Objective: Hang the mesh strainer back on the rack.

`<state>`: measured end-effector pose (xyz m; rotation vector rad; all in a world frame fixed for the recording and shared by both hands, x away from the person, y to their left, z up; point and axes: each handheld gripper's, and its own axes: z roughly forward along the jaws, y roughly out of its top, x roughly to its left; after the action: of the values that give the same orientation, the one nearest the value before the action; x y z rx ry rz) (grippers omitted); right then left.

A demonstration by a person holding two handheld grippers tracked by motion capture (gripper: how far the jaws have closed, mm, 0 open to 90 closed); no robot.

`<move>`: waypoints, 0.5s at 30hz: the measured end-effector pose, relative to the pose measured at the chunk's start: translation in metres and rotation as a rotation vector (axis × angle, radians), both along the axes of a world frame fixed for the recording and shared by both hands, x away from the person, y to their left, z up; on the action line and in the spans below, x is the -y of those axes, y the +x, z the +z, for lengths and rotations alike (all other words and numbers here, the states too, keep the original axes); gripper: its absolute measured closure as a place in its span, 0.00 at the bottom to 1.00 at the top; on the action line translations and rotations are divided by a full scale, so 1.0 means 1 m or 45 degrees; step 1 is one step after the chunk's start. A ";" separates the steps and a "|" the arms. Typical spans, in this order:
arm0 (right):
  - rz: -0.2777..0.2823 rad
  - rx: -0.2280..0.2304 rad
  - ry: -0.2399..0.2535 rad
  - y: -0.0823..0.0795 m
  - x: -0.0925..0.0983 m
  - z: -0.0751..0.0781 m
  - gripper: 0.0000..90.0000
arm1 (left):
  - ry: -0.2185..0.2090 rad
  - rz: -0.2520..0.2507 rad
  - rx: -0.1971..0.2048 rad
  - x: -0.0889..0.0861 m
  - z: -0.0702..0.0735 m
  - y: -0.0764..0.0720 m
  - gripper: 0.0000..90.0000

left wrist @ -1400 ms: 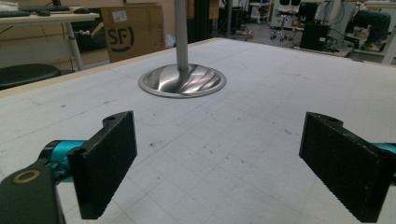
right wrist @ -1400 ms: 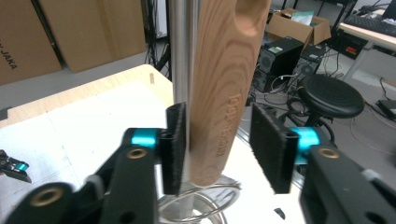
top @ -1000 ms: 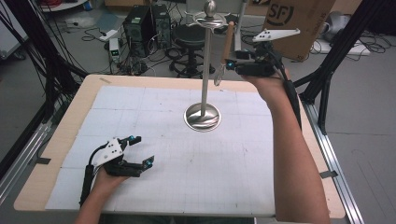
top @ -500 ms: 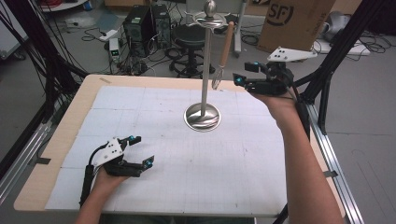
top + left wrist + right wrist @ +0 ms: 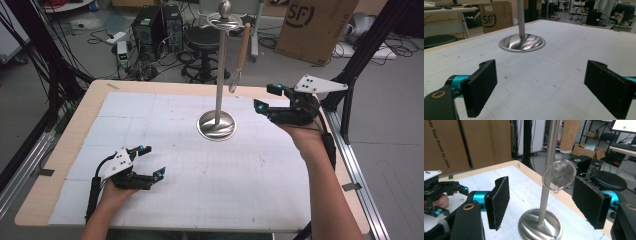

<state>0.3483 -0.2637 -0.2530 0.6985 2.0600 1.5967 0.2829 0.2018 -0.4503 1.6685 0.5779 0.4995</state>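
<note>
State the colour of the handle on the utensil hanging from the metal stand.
Light wood brown; the handle hangs from the stand, seen best in the high view.

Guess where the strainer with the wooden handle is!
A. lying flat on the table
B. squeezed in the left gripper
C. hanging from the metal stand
C: the strainer hangs by its wooden handle from the top of the metal stand, its wire ring dangling beside the pole, clear of the table.

The left claw rests low at the tabletop's near-left part, jaws wide apart; the right claw, raised over its far-right part, has just been opening with nothing between its jaws.
</note>
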 end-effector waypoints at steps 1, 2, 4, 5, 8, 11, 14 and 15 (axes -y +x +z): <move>0.001 0.005 0.005 -0.002 0.001 -0.003 0.32 | -0.002 0.001 -0.001 0.000 0.000 0.000 0.13; -0.001 0.006 0.007 -0.004 0.002 -0.005 0.32 | -0.002 0.002 -0.001 0.000 0.000 0.000 0.13; 0.005 0.021 0.018 -0.009 0.004 -0.009 0.32 | 0.002 0.000 0.003 0.000 0.000 0.000 0.13; 0.012 0.021 0.021 -0.011 0.004 -0.012 0.32 | 0.001 0.000 0.004 0.000 0.000 0.000 0.13; 0.022 0.027 0.011 -0.018 0.004 -0.019 0.31 | 0.002 -0.001 0.004 0.000 0.000 0.000 0.13; 0.033 0.029 0.016 -0.024 0.005 -0.029 0.30 | 0.002 -0.001 0.004 0.000 0.000 0.000 0.13; 0.039 0.018 0.016 -0.029 0.005 -0.041 0.29 | 0.003 0.001 0.005 0.000 0.000 0.000 0.13; 0.042 0.007 0.015 -0.030 0.005 -0.045 0.29 | 0.003 -0.001 0.004 0.000 0.000 0.000 0.13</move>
<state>0.3183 -0.2686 -0.2985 0.6672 2.0701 1.6280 0.2827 0.2015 -0.4504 1.6700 0.5747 0.5021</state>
